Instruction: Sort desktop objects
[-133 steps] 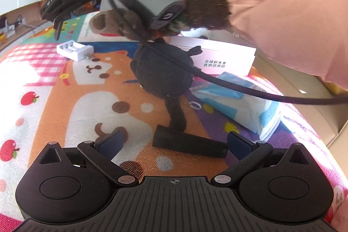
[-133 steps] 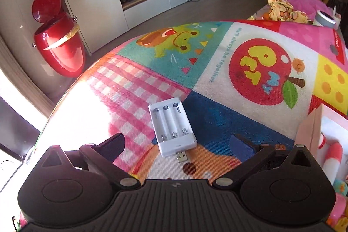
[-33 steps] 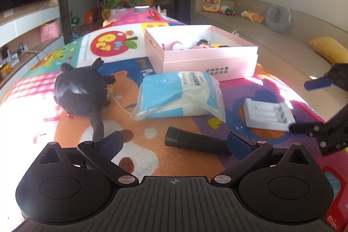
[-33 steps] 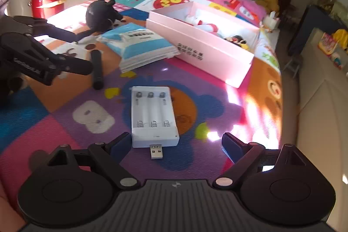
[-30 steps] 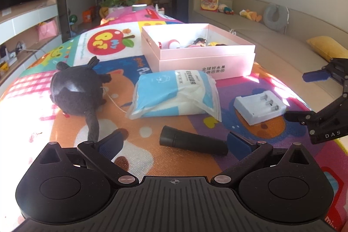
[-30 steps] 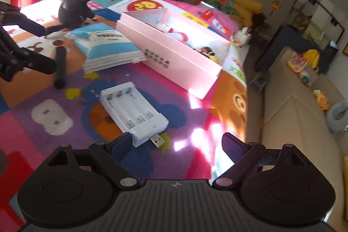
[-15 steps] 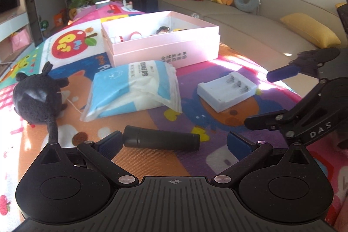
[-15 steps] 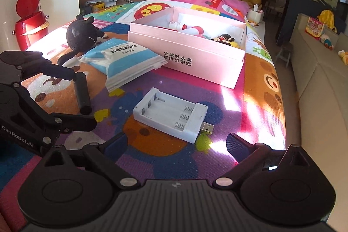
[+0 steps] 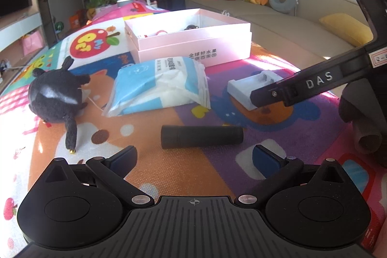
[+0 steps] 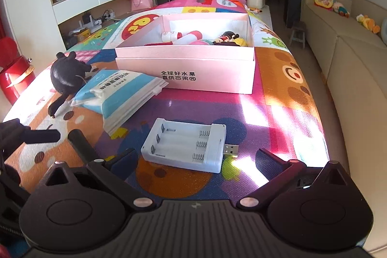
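The right tongs [image 10: 197, 158] were opening, their pads standing off the white battery charger [image 10: 185, 148] that lay flat between them on the surface, toward its right edge, USB plug to the right; the left tongs [image 9: 194, 157] stood wide and empty just short of the black cylinder [image 9: 202, 137]. To my eye the charger was the piece in hand; a good pick would centre both pads on its long sides, clear of the plug, then close squarely and lift it over the near wall of the pink box [image 10: 185, 69] further along. The box front carried printed Chinese characters; the blue-and-white packet [image 10: 118, 93] bore smaller Chinese print; "DAS" showed on the right tongs' finger.
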Available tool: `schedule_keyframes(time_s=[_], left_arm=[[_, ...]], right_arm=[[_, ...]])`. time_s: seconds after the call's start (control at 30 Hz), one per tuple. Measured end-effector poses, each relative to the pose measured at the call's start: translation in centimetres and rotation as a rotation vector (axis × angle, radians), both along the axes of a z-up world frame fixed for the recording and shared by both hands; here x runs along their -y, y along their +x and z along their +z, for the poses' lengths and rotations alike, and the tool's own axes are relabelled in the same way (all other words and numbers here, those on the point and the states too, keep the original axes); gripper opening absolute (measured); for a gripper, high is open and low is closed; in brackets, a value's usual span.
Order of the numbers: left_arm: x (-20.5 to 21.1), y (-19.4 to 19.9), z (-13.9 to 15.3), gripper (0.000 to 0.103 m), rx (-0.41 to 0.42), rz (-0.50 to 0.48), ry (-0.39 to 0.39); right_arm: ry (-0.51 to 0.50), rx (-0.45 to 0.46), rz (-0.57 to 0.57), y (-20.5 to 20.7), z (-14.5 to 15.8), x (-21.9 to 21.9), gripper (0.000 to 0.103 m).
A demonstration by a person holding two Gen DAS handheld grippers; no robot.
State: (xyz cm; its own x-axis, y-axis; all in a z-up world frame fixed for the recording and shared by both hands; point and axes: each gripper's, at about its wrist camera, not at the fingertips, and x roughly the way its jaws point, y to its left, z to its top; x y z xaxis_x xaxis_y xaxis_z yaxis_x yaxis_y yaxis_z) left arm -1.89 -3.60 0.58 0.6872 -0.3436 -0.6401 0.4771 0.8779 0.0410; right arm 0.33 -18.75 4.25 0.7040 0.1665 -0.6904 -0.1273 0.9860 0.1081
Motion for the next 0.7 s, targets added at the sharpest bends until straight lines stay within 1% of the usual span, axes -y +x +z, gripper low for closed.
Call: schedule_keyframes(time_s=[0.07,0.13,0.27,0.37,0.4,0.43,0.47,0.57,0.7], left_arm=[[-0.2,0.0,0.0,0.103,0.001,0.005,-0.011],[-0.4,0.1,0.0,0.103,-0.004,0.009,-0.021],[-0.5,0.1,0.0,0.103,-0.002,0.018,-0.027],[-0.5,0.0,0.1,0.103,0.001,0.030,-0.025],[-0.5,0.0,0.1,0.103,0.002,0.035,-0.024],[-0.5,0.0,0.1,0.103,0.002,0.039,-0.023],[-0.5,0.0,0.1,0.103,0.003,0.043,-0.022],[-0.3,0.1,0.1,0.103,0.009,0.059,-0.005],[0.6,0.5,0.3,0.103,0.021,0.062,0.014]], right_arm=[[0.030,-0.040,-0.030,0.9,-0.4,-0.1,0.103],[0.028,-0.036,-0.047,1.3,-0.5,-0.5,0.103],[0.041,-0.049,-0.024,1.7,-0.5,-2.0,0.103],[-0.014,-0.030,-0.021,1.8,-0.8,-3.4,0.103],[-0.034,-0.024,-0.020,1.8,-0.9,-3.7,0.101],[-0.048,-0.014,-0.019,1.7,-1.0,-3.8,0.093],[-0.062,-0.002,-0.016,1.6,-0.9,-3.9,0.091],[-0.052,-0.004,0.010,1.3,-0.7,-3.1,0.091],[-0.084,0.013,0.011,0.0,-0.9,-1.8,0.091]])
